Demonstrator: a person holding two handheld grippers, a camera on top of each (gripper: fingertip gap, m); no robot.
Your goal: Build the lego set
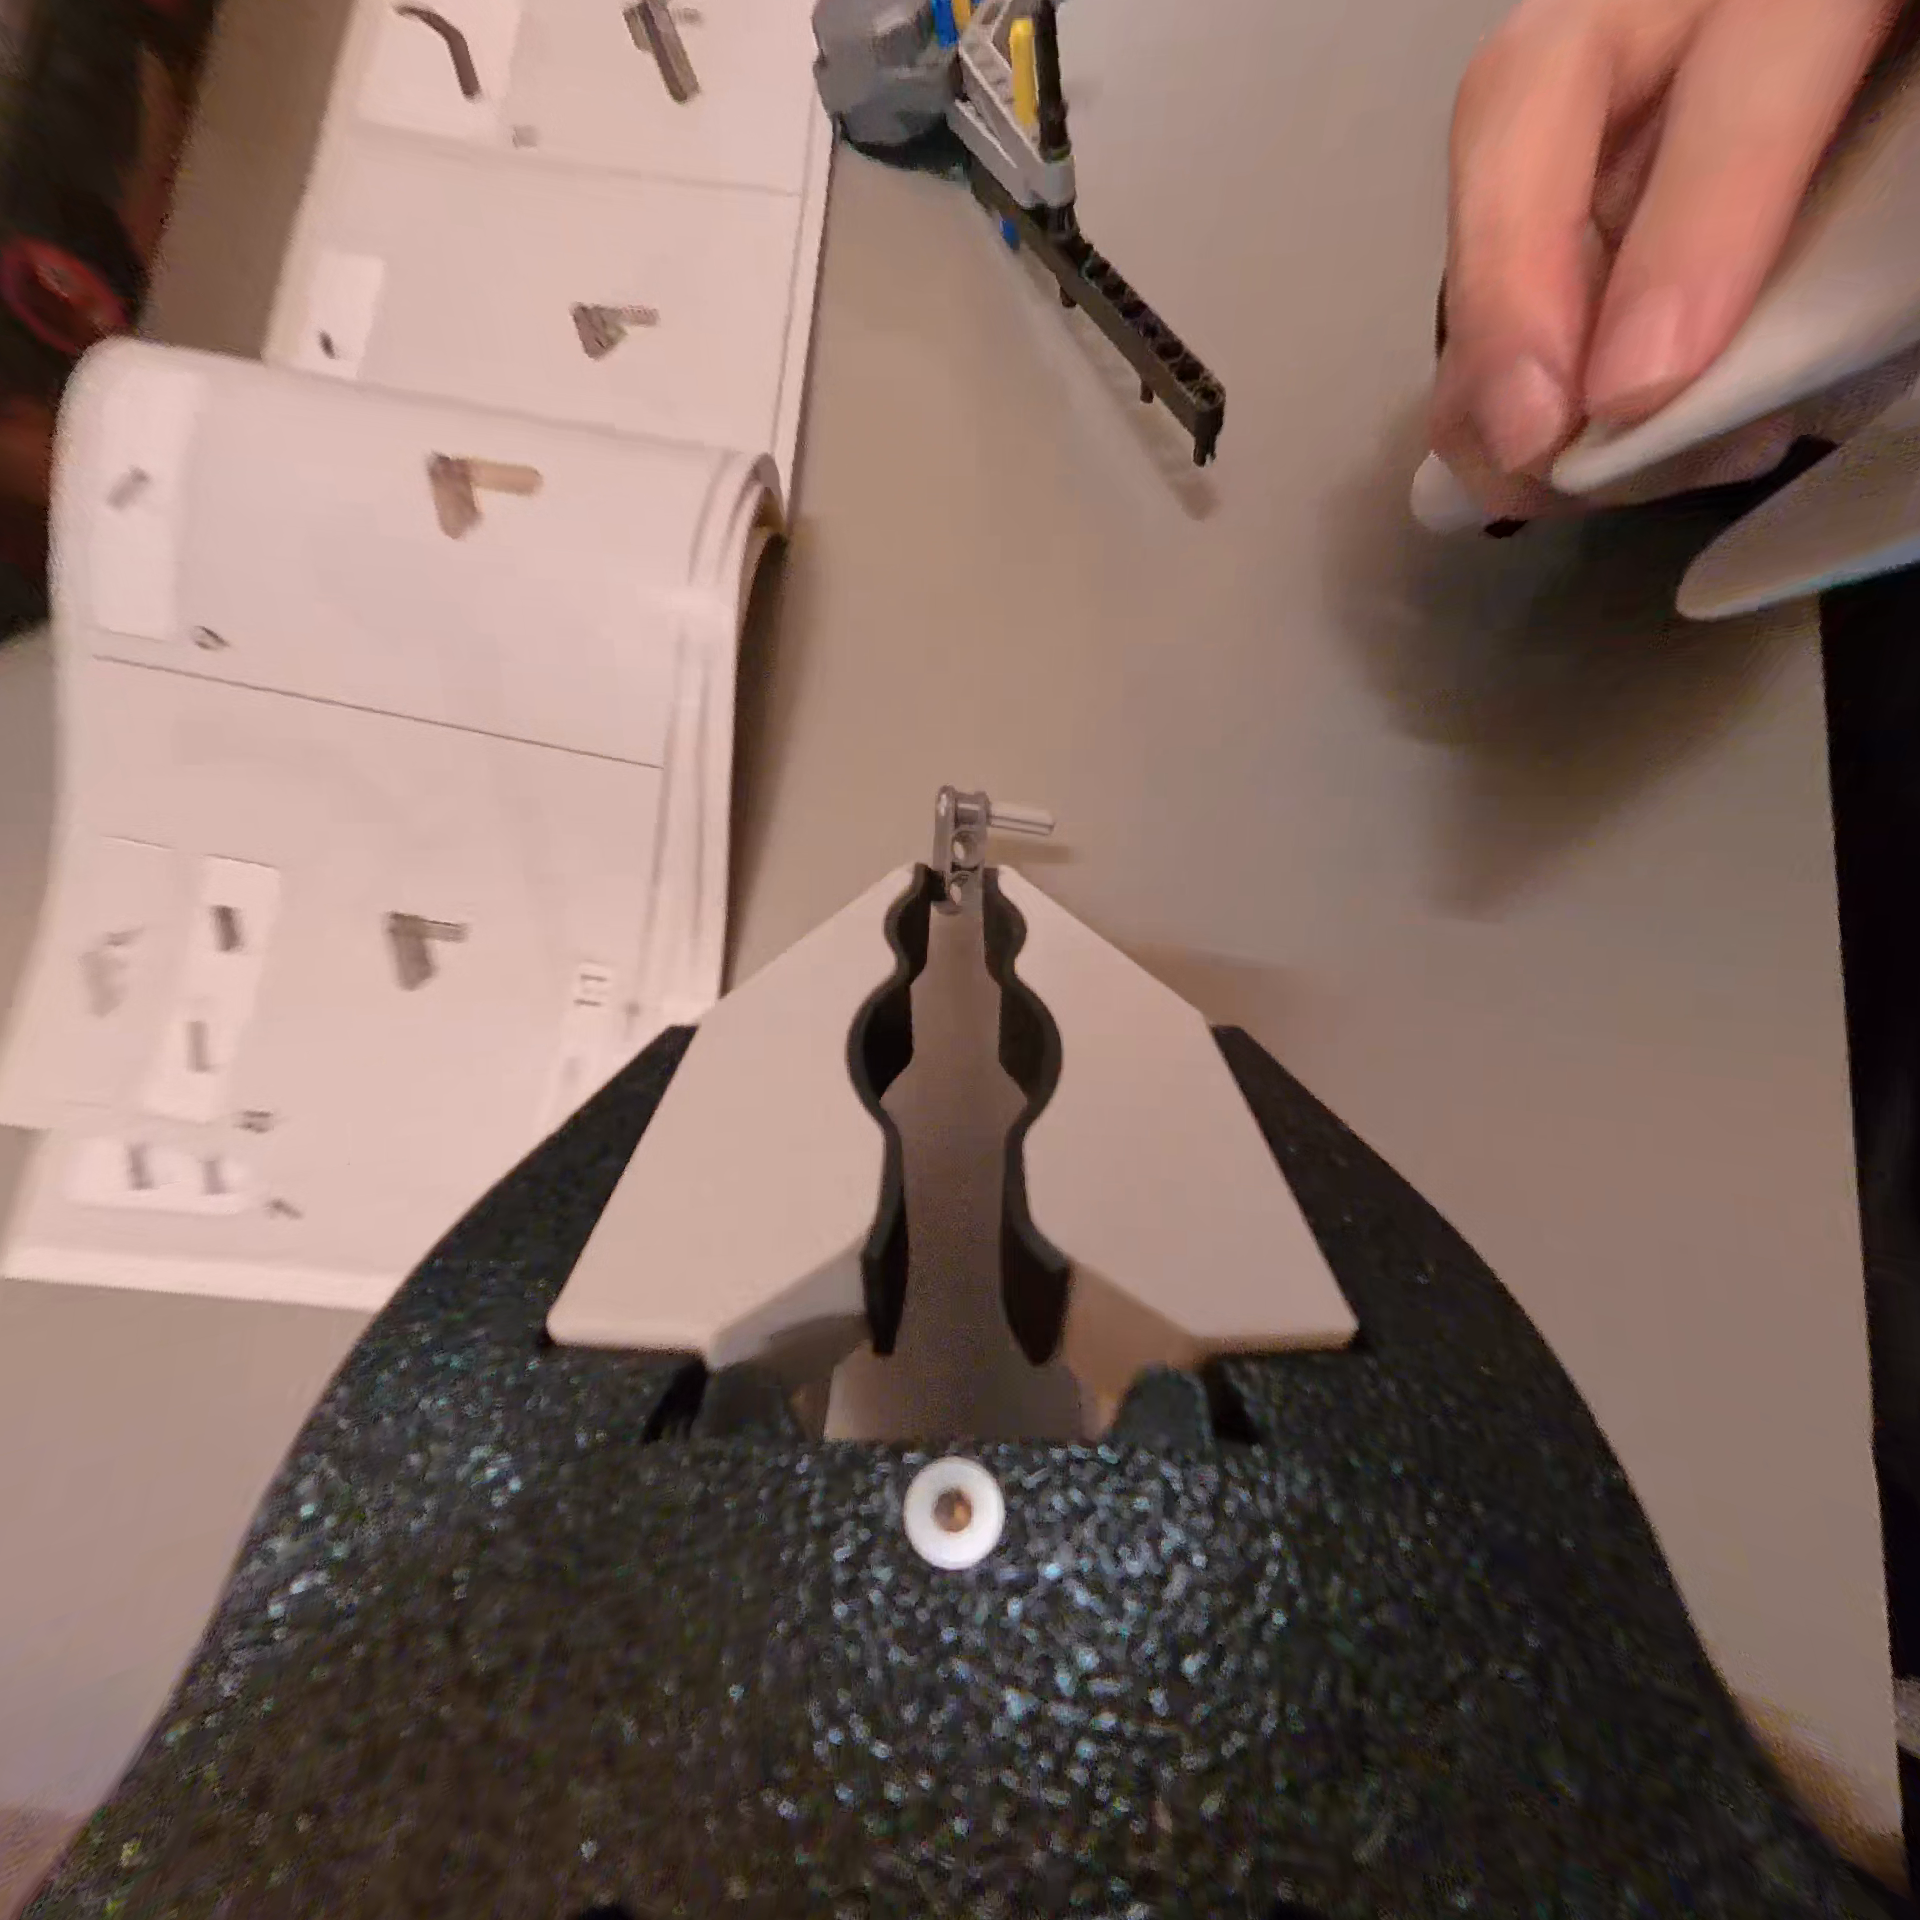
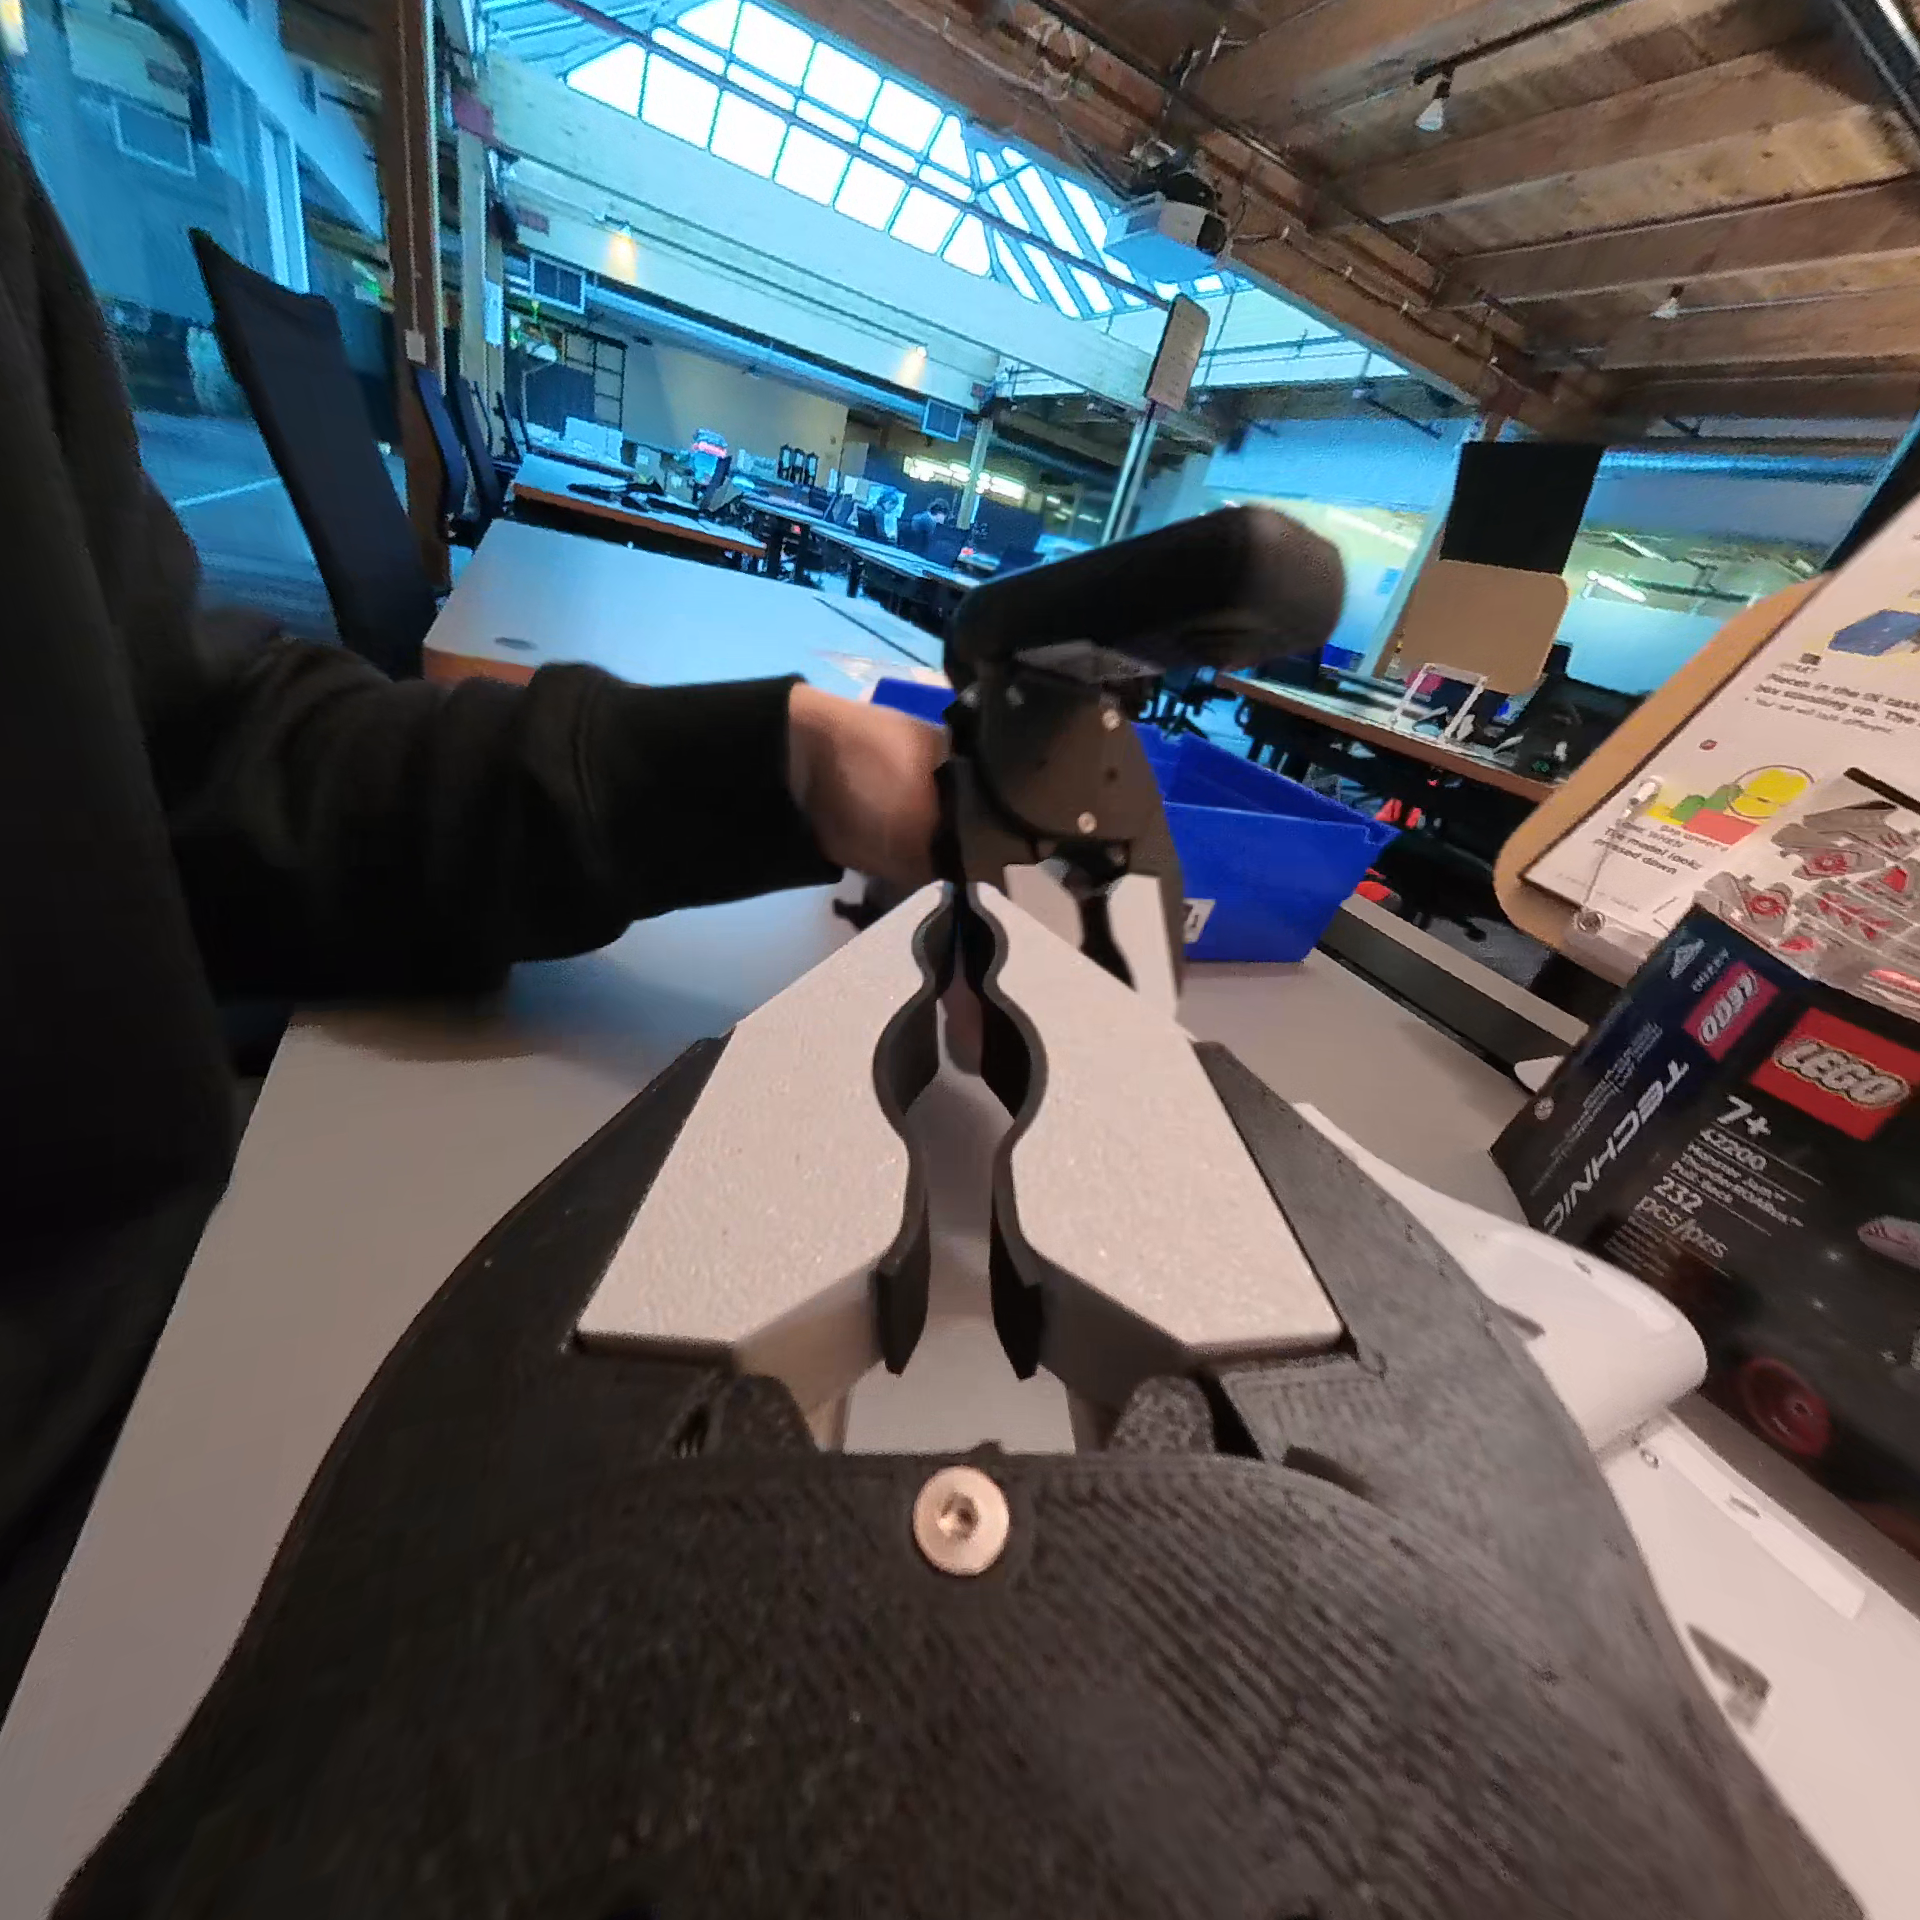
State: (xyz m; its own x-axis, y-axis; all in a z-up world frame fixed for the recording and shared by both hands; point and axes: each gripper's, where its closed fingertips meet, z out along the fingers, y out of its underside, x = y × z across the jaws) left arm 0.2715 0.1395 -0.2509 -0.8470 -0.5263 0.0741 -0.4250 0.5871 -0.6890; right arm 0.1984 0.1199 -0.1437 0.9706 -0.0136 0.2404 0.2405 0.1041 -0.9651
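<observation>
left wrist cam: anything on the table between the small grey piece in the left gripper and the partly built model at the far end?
Nothing. In the left wrist view, only bare table separates the small grey piece from the partly built model. The instruction booklet lies off to the side.

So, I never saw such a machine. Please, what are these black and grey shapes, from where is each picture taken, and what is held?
There is no robot: a person holds a two-finger tool in each hand, each with its own camera. The left view looks down at the table. The left tool is shut on a small grey part. A manual and a half-built model lie there. The right view looks across the room; the right tool looks shut and empty. A box stands nearby.
</observation>
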